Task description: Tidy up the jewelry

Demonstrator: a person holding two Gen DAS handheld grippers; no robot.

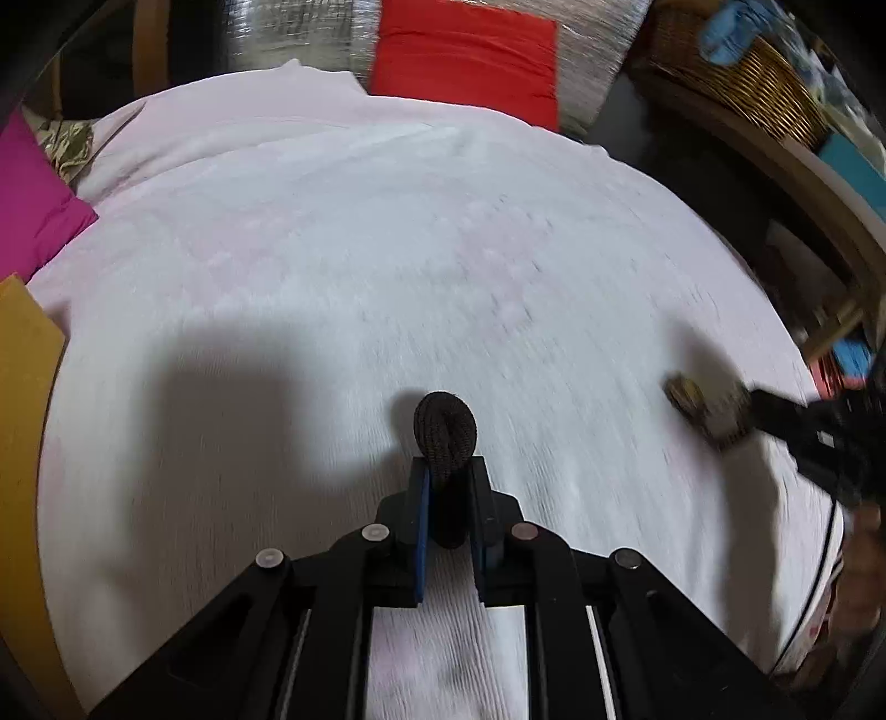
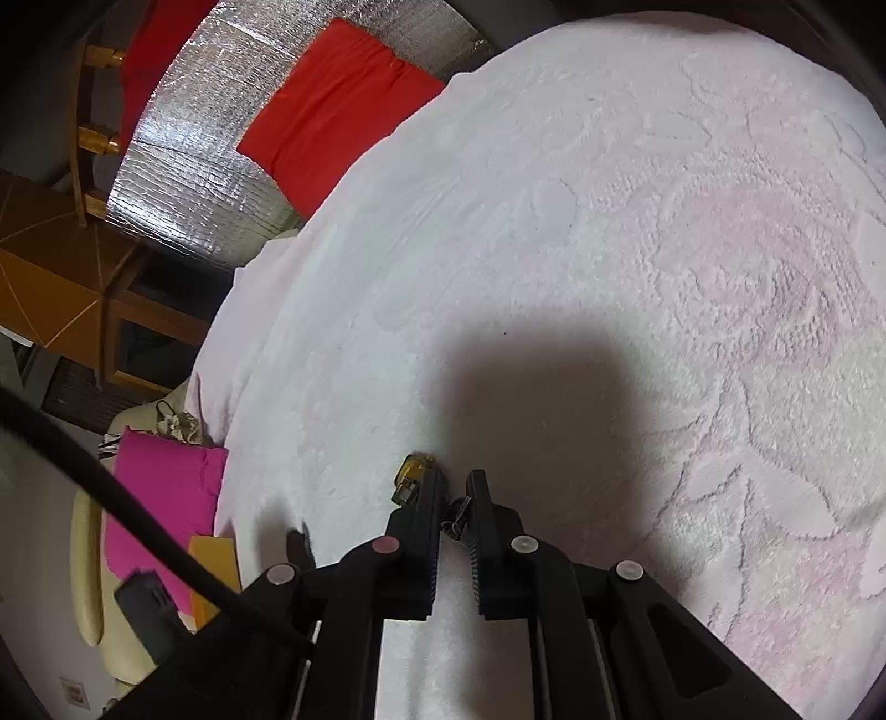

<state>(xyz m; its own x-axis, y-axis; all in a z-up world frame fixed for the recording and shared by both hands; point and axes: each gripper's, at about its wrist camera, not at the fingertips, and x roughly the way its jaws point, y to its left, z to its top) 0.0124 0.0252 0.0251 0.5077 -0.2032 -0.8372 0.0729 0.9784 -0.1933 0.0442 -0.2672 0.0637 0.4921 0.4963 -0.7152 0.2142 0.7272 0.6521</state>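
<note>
My left gripper [image 1: 447, 471] is shut on a dark brown knitted pouch [image 1: 444, 429] and holds it over the white textured cloth [image 1: 332, 249]. My right gripper [image 2: 454, 487] is shut on a small gold-and-dark jewelry piece [image 2: 411, 477] that sticks out past the left fingertip, with a thin dark part pinched between the jaws. In the left wrist view the right gripper [image 1: 736, 407] shows blurred at the right edge, with the gold-toned piece [image 1: 686, 390] at its tip, close above the cloth.
A red cushion [image 1: 465, 55] and silver foil backing [image 1: 310, 33] lie beyond the cloth. A pink cushion [image 1: 33, 194] is at the left. A wicker basket [image 1: 747, 83] sits on a wooden shelf at the far right. An orange wooden edge [image 1: 22, 387] borders the left.
</note>
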